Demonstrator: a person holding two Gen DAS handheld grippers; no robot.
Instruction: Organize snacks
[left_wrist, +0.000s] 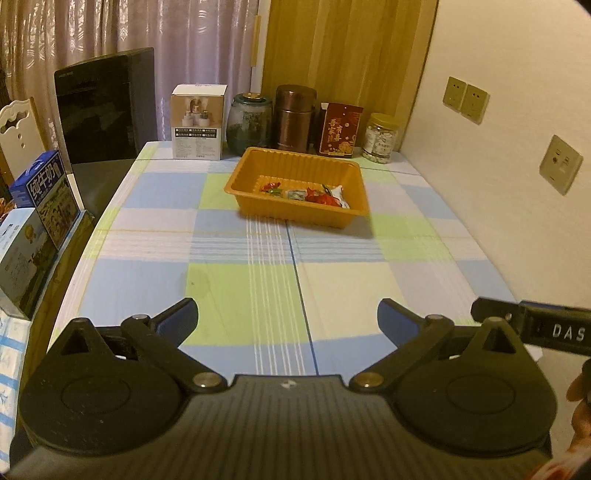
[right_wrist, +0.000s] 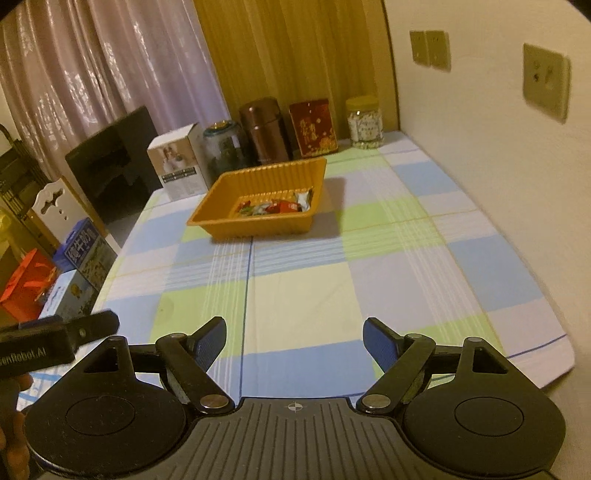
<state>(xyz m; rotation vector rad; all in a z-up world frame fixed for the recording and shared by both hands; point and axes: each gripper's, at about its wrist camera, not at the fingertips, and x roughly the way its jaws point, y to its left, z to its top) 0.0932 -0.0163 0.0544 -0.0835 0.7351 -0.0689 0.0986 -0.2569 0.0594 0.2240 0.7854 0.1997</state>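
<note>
- Your left tool (left_wrist: 287, 320) hangs over the near end of the bench (left_wrist: 332, 280) with its blue-padded fingers (left_wrist: 176, 317) spread wide and nothing between them.
- Your right tool (right_wrist: 294, 339) is also spread wide and empty, over the checked cloth at the near edge.
- In the left wrist view, the tip of your right tool pokes in from the right edge; in the right wrist view, your left tool shows at the lower left, with fingers of your hand (right_wrist: 11, 443) just under it.
- The orange tray (left_wrist: 236, 184) sits on the bench well beyond both tools, toward the far end.
- The snacks (left_wrist: 314, 194) lie inside the tray, bunched along its near wall: several small wrapped pieces, red, green and white.
- Behind the tray, against the curtain and the wall, stand a white carton (left_wrist: 197, 122), a dark glass jar (left_wrist: 248, 123), a brown canister (left_wrist: 295, 118), a red box (left_wrist: 340, 129) and a clear jar with a yellow lid (left_wrist: 380, 138).
- To the left of the bench you have a black chair back (left_wrist: 107, 107) and stacked blue and white milk cartons (left_wrist: 44, 188).
- Wall sockets (left_wrist: 465, 98) are set on the wall to the right.
</note>
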